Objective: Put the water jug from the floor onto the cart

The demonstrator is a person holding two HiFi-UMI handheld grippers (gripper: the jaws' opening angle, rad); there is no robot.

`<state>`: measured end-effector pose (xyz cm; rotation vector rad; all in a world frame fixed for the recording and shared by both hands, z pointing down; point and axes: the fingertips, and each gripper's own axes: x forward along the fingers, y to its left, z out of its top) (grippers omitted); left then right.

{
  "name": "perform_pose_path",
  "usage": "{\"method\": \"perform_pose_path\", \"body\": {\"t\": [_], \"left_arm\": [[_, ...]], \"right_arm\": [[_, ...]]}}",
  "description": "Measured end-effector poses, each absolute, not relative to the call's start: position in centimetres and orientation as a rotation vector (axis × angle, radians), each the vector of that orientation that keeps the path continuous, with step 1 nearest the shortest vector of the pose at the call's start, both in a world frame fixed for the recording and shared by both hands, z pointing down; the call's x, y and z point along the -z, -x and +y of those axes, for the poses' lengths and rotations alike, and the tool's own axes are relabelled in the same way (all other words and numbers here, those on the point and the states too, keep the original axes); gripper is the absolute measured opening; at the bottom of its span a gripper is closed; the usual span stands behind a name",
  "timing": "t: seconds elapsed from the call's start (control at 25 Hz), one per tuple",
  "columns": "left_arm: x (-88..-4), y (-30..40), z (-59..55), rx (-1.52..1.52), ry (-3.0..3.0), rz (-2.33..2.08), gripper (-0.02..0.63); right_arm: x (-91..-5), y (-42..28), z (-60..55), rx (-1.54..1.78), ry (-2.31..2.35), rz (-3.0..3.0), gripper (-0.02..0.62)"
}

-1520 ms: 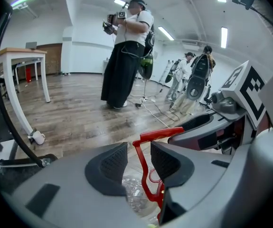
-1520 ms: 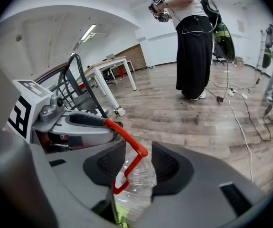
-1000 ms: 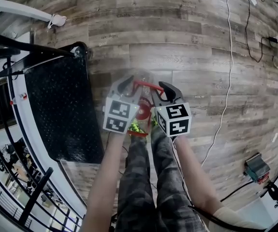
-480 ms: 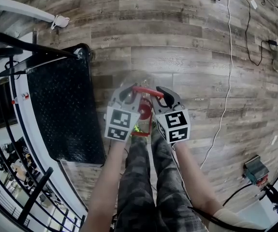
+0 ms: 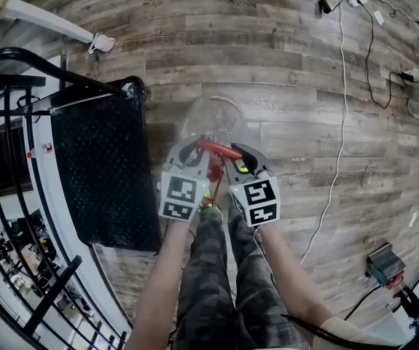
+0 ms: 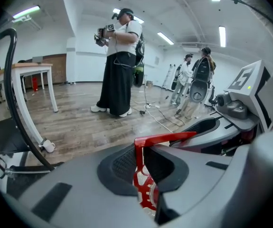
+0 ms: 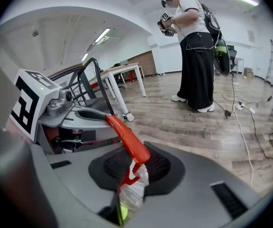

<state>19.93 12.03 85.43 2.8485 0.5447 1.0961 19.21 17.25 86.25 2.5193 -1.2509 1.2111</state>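
Two grippers meet on one red carrying handle (image 5: 217,149), which tops the clear water jug (image 5: 213,117). The left gripper (image 6: 140,159) has just been closing its jaws. They stand nearly together, with the handle's upright end pinched between the ribbed pads. The right gripper (image 7: 135,168) has also just been closing, and its jaws stand a little wider on the handle's other end, where the red strap runs down to the jug's neck. In the head view the two marker cubes sit side by side, and both tools point down and away from the person's camouflage trousers (image 5: 213,268). The jug's rounded transparent body shows just beyond the jaws, over the plank floor (image 5: 289,79). It is just right of the cart (image 5: 100,170) and not on its black textured deck. No view shows whether the base is clear of the boards. A white cable (image 5: 342,100) trails across the floor well to the right. Both gripper views show a person in a long black skirt (image 6: 118,68) standing farther off in the room.
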Motion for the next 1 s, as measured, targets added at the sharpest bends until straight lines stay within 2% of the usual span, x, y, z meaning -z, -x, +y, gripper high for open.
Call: {"method": "perform_pose_path", "body": {"t": [0.32,1.0], "left_arm": [[-78.5,-21.2,11.1,-0.991,-2.906,0.450,0.037],[-64.7,-18.0,10.1,-0.967,-2.902,0.189,0.021]], "right_arm": [[-79.4,-21.1,16.3,-1.069,-2.512,-1.316,0.077],[-65.1,-18.6,15.3,-0.975,-2.364,-1.552,0.069]]}}
